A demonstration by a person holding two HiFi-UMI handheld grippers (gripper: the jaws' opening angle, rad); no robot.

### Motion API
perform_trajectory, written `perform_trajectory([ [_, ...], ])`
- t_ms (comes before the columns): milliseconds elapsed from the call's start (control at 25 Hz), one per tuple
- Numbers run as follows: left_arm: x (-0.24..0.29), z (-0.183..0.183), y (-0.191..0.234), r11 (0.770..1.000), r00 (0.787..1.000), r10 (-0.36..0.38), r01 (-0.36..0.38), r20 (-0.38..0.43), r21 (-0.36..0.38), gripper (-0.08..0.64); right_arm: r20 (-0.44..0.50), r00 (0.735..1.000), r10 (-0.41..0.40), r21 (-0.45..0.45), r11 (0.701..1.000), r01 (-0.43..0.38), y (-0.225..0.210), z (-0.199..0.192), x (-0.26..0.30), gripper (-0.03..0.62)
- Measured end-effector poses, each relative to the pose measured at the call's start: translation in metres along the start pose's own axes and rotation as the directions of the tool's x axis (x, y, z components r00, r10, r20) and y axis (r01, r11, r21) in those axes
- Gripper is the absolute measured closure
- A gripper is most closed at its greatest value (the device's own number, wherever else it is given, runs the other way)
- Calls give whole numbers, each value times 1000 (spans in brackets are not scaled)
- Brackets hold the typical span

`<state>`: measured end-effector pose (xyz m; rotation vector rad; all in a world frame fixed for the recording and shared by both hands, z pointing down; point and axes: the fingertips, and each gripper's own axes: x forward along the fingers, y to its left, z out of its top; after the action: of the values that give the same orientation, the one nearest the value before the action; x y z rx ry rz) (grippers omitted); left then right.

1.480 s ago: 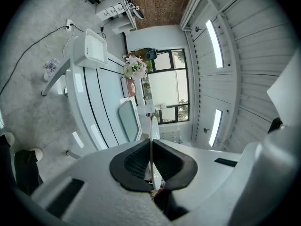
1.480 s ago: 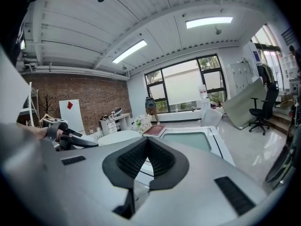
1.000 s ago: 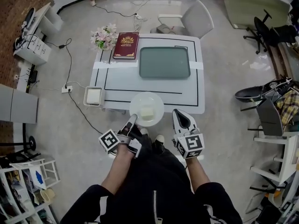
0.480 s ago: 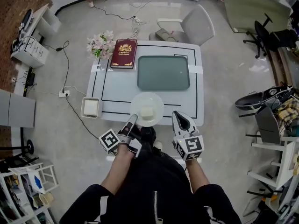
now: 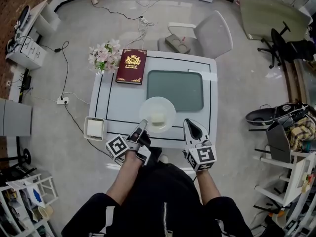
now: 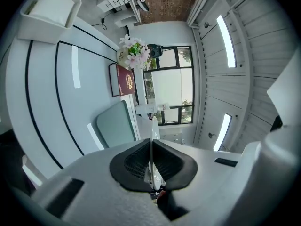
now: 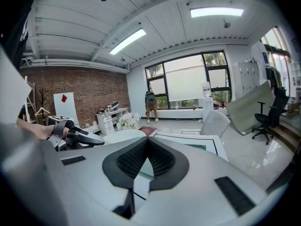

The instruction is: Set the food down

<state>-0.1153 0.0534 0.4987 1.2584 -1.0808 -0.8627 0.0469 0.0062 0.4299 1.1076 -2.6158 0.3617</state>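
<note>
The left claw [image 5: 143, 124] was clamped on the plate [image 5: 157, 113] rim at the plate's 7 o'clock, and its own view showed the plate only edge-on. The pale food [image 5: 157, 117] sat mid-plate over the table's [image 5: 123, 102] near edge; contact with the table was unclear. The right claw [image 5: 191, 125] was closed and empty at 4 o'clock. Bare tabletop lay at 10 o'clock and a green mat [image 5: 175, 90] at 1.

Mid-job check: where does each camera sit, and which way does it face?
Head view: on the person's head, steeply down at the table; forearms, left gripper, right gripper show.
Left gripper view: on the left gripper, along jaws shut on the plate, across the table.
Right gripper view: on the right gripper, jaws shut, facing windows.
Shared: the red book.
</note>
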Motion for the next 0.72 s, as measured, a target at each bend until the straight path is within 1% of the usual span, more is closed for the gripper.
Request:
perform_trajectory([
  [120, 17, 21, -2, 1000, 1000, -1, 1, 0, -6, 545, -19, 1000, 5, -2, 1000, -5, -1, 5, 26, 583],
  [280, 31, 51, 5, 1000, 1000, 20, -20, 7, 8, 545, -47, 999, 19, -17, 1000, -20, 3, 10, 57, 583],
  [440, 47, 72, 10, 1000, 999, 31, -31, -7, 3, 545, -53, 999, 7, -18, 1000, -8, -1, 17, 79, 583],
  [560, 59, 82, 15, 999, 999, 46, -46, -27, 12, 545, -52, 999, -7, -13, 1000, 6, -5, 21, 90, 583],
  [720, 77, 87, 17, 998, 997, 57, -57, -42, 4, 545, -67, 998, -9, -21, 1000, 8, -12, 21, 102, 583],
])
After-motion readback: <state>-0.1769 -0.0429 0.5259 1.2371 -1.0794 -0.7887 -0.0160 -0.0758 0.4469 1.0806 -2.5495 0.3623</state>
